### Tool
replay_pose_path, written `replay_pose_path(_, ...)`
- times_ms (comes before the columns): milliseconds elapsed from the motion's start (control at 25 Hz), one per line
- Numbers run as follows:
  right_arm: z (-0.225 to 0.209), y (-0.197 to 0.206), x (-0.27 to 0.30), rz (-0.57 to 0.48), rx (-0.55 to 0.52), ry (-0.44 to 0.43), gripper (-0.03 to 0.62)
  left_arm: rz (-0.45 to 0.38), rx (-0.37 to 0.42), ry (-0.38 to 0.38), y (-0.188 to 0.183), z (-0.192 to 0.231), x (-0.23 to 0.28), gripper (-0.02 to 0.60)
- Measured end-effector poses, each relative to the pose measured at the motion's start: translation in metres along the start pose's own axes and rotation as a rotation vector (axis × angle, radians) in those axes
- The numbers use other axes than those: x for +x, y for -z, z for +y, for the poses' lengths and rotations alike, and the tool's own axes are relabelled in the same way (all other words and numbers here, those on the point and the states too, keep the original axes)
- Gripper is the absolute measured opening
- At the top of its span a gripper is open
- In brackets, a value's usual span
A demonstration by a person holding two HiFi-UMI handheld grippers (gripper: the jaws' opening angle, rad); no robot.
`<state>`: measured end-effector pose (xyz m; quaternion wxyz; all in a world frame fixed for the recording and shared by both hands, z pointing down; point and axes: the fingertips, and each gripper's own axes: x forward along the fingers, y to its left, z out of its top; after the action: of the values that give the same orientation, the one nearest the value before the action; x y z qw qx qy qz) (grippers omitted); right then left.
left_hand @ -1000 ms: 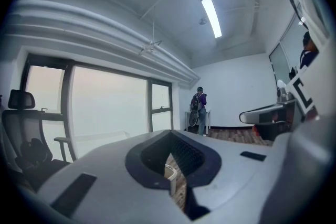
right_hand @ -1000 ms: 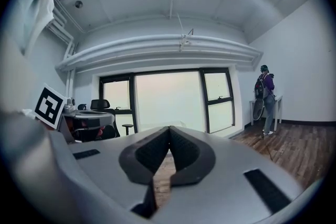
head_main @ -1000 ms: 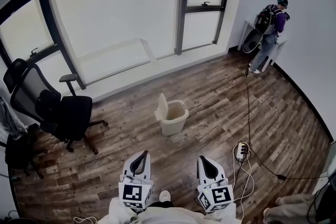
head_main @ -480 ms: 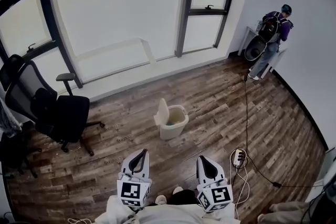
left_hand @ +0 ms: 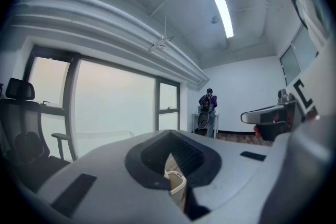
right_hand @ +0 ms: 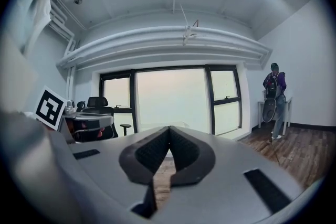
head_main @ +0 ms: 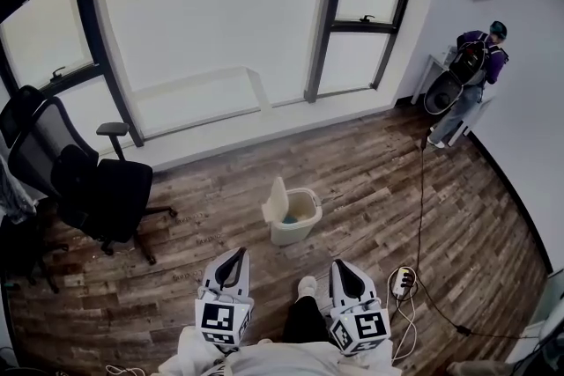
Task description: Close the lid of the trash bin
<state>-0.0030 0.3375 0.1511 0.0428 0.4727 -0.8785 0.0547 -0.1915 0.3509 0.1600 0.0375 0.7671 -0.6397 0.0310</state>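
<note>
The trash bin, a pale plastic one, stands on the wooden floor ahead of both claws and well apart from them. Its lid is up, standing nearly upright along the bin's left side, so the mouth is open. Inside, a small bluish patch shows low down, too small to name.

The left claw is pressed together, its tips meeting with nothing between them. In the left gripper view the bin's rim shows through the gap below the pads. The right claw is likewise pressed together and empty, with only floorboards showing below its pads. Both claws are held low and near the body, pointing toward the bin.

A black office chair stands to the left by the window. A power strip with its cable lies on the floor to the right. A person stands in the far right corner.
</note>
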Motion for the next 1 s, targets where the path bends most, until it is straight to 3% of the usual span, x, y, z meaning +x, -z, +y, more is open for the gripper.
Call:
replay_pose_path(560,-0.128,0.005,0.165,0.071,0.066,-0.068,0.023,0.109,0.027,-0.067,0.012,0.016,0.19,0.006)
replay_pose_path(1000,-0.243,-0.009,0.267,0.081,0.101,-0.142,0.023,0.172,0.062,-0.122,-0.003,0.0,0.333,0.006)
